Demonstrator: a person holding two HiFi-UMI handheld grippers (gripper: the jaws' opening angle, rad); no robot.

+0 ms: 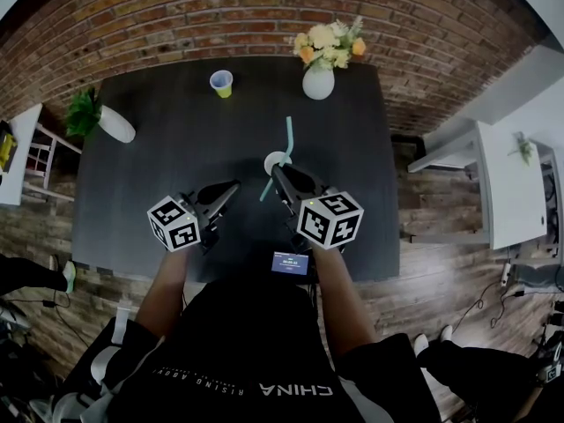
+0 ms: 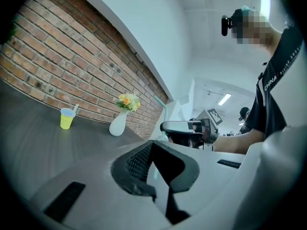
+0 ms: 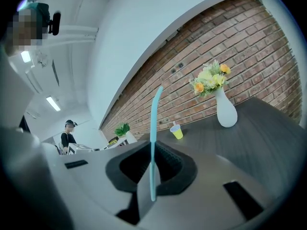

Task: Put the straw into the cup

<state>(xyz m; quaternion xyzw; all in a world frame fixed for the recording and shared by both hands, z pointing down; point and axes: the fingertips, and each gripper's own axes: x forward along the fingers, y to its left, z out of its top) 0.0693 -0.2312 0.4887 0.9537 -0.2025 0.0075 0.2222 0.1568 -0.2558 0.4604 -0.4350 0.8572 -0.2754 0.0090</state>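
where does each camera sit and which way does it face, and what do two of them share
Head view: on the person's head, looking steeply down at the table; forearms, left claw, right claw show.
Left gripper view: on the left claw, looking along its shut jaws toward the brick wall; chest and arm show.
Right gripper view: on the right claw, along jaws shut on the straw, toward that wall; head shows.
Shared: both gripper views catch the yellow cup and vase.

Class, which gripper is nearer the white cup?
Right. The right gripper, shut on the straw, is just beside the white cup; the left gripper sits farther off to its left.
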